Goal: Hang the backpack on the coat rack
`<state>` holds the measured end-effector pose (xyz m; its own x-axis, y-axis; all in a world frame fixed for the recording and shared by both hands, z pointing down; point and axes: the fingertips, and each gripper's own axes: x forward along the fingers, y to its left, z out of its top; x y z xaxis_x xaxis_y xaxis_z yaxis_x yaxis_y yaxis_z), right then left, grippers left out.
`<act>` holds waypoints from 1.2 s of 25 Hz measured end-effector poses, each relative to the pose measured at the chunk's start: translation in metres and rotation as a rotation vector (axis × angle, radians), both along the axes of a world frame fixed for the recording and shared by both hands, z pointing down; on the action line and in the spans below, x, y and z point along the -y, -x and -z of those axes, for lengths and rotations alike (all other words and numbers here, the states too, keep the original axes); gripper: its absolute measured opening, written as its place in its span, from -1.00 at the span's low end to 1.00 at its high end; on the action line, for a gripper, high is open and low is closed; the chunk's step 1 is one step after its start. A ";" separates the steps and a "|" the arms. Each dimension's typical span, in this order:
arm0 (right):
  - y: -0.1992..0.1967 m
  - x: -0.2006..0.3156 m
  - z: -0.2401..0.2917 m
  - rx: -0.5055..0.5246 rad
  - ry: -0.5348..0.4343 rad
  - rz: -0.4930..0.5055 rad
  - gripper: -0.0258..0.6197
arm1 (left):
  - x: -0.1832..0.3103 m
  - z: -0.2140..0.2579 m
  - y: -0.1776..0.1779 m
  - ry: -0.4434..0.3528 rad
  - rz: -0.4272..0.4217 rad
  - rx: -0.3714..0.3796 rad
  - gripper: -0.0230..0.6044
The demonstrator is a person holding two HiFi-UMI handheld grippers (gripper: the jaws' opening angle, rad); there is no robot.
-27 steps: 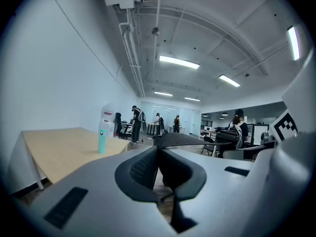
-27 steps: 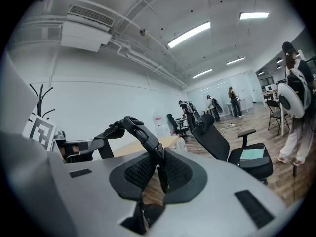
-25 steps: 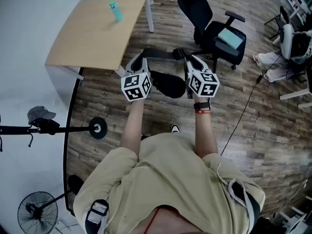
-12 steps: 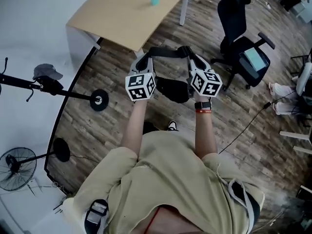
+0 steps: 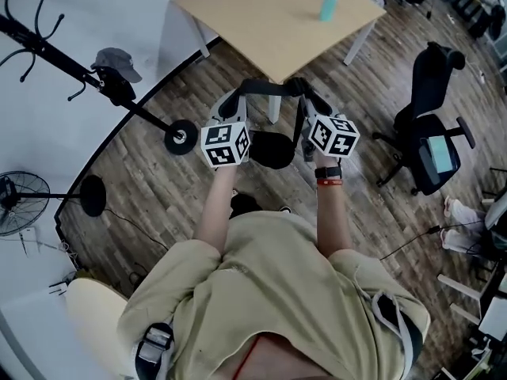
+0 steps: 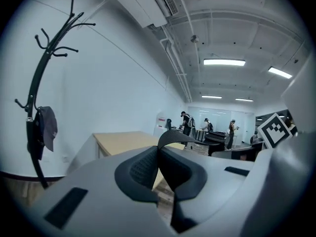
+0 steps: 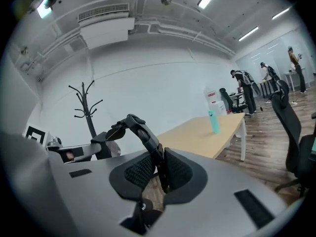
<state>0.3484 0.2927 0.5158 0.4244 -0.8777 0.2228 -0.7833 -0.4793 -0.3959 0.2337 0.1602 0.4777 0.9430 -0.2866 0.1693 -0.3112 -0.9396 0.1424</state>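
My left tongs (image 6: 159, 168) and right tongs (image 7: 161, 174) carry the backpack (image 5: 272, 150) by its strap (image 5: 269, 87). The left pair is pressed together on the webbing, which sits edge-on between the two pads. The right pair pinches the same strap at its other end, pads tight against it. The strap runs across from one pair to the other. The backpack's dark body hangs below it, between the two tongs and above the wooden floor (image 5: 158, 188).

The rack (image 6: 37, 83) stands ahead and to the left of my left tongs, well apart from them. It is upright against the white wall, its hooks curling out at the top. Lower on its pole hangs what looks like a grey cap (image 6: 47, 127), though it shows too small for me to be sure.

The desk (image 5: 261, 14) lies straight ahead, beyond both tongs. A teal bottle (image 7: 214, 121) stands upright on it, ahead and to the right of my right tongs. A black chair (image 5: 432, 125) stands farther off on that same side.
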 end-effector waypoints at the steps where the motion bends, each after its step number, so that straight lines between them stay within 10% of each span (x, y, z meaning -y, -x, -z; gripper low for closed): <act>1: 0.011 0.026 0.003 -0.002 0.003 0.026 -0.72 | 0.023 0.003 0.014 0.004 0.024 -0.007 -0.84; 12: 0.124 0.250 0.045 -0.015 0.002 0.340 -0.72 | 0.212 0.035 0.151 0.028 0.289 -0.060 -0.84; 30: 0.251 0.457 0.011 0.006 0.090 0.650 -0.72 | 0.380 0.004 0.295 0.071 0.585 -0.042 -0.84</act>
